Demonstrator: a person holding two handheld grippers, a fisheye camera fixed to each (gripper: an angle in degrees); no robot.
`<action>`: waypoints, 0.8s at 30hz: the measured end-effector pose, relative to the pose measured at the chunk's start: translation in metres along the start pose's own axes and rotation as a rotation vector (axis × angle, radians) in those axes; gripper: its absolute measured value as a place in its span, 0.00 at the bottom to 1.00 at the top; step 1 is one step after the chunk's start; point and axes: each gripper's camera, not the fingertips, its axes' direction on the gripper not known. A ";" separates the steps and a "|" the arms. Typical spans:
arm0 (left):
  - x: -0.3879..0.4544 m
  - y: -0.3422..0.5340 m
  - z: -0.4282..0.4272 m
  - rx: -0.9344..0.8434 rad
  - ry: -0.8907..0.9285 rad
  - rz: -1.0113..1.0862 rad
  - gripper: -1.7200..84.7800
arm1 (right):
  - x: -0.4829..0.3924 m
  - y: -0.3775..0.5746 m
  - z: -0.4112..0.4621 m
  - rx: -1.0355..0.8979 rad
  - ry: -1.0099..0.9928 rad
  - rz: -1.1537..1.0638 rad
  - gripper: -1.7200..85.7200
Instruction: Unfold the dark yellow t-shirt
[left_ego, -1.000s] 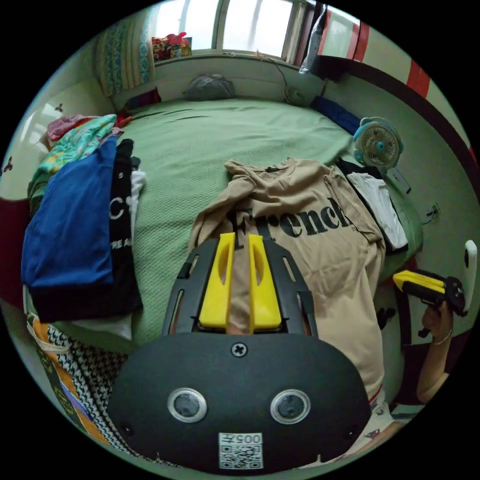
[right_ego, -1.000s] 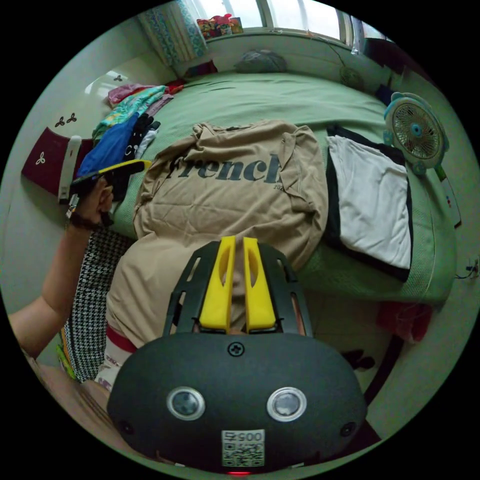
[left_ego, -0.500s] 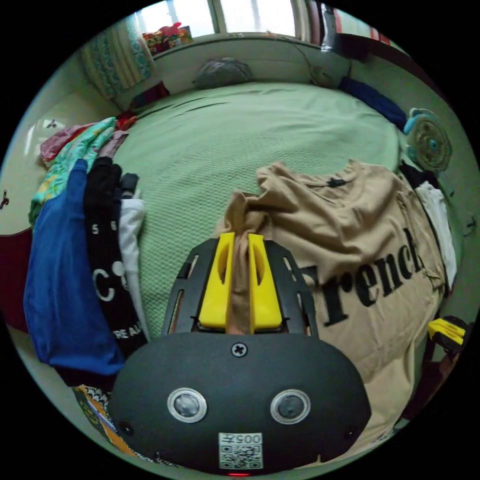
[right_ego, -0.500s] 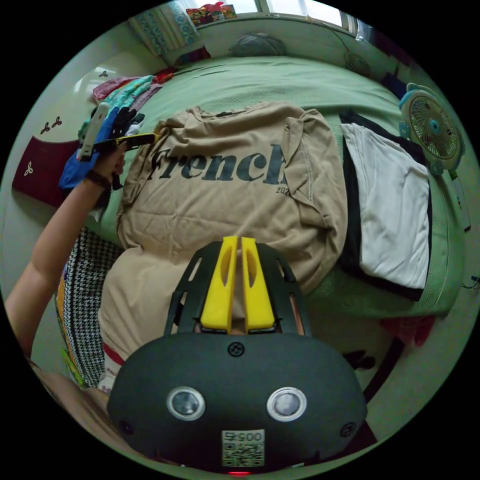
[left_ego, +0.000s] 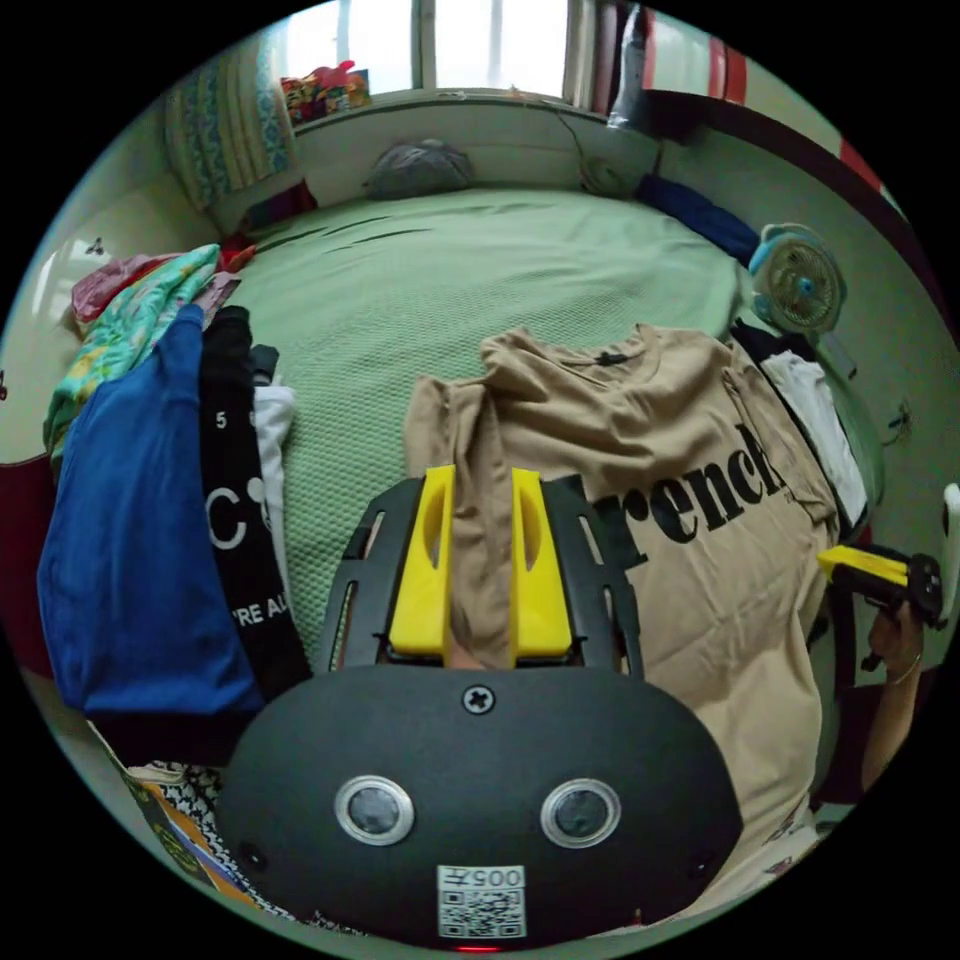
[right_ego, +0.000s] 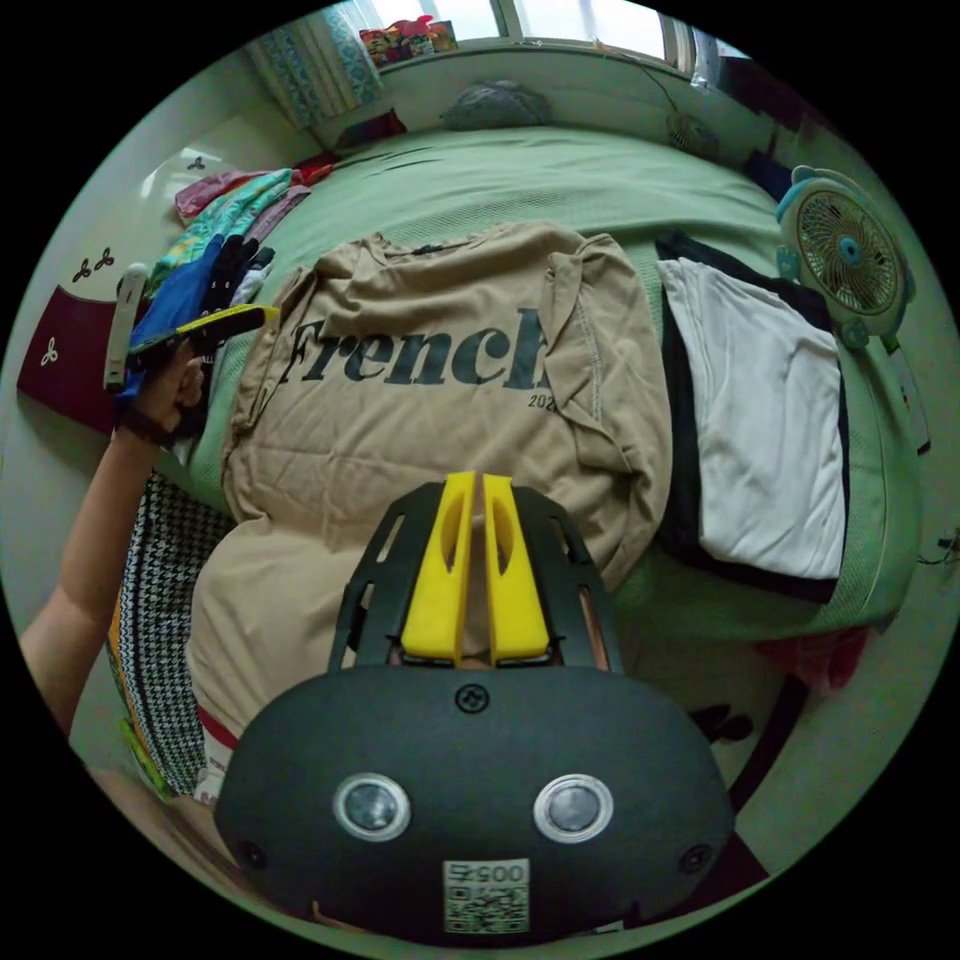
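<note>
The dark yellow t-shirt (left_ego: 700, 600) (right_ego: 420, 440) lies front-up on the green bed (left_ego: 450, 270), black lettering across its chest. Its lower part hangs over the bed's edge. My left gripper (left_ego: 483, 475) is open over the spread-out left sleeve, and sleeve cloth lies loose in the gap between the jaws. In the right gripper view a hand holds the left gripper (right_ego: 235, 320) at the shirt's left side. My right gripper (right_ego: 478, 480) is shut above the shirt's lower part; I cannot tell whether cloth is pinched. The right gripper (left_ego: 850, 565) sits by the shirt's right edge.
A stack of clothes with a blue garment (left_ego: 140, 520) and a black one (left_ego: 235, 520) lies left of the shirt. Folded white cloth (right_ego: 770, 440) on black lies to its right, beside a small fan (right_ego: 845, 255). Houndstooth fabric (right_ego: 165, 600) hangs below the bed's edge.
The left jaws were shut on the bunched sleeve half a second ago and have opened; the sleeve now lies flatter on the bed. The right gripper has stayed about where it was.
</note>
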 end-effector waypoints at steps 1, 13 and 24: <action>0.002 -0.004 0.007 -0.002 -0.012 -0.014 0.12 | -0.001 -0.001 0.003 -0.005 -0.002 -0.003 0.01; -0.007 -0.039 0.049 -0.084 -0.027 -0.103 0.05 | 0.004 -0.012 0.026 -0.033 -0.008 0.014 0.01; -0.104 -0.037 0.019 -0.130 -0.063 -0.224 0.03 | 0.012 -0.030 0.038 -0.017 -0.049 0.012 0.01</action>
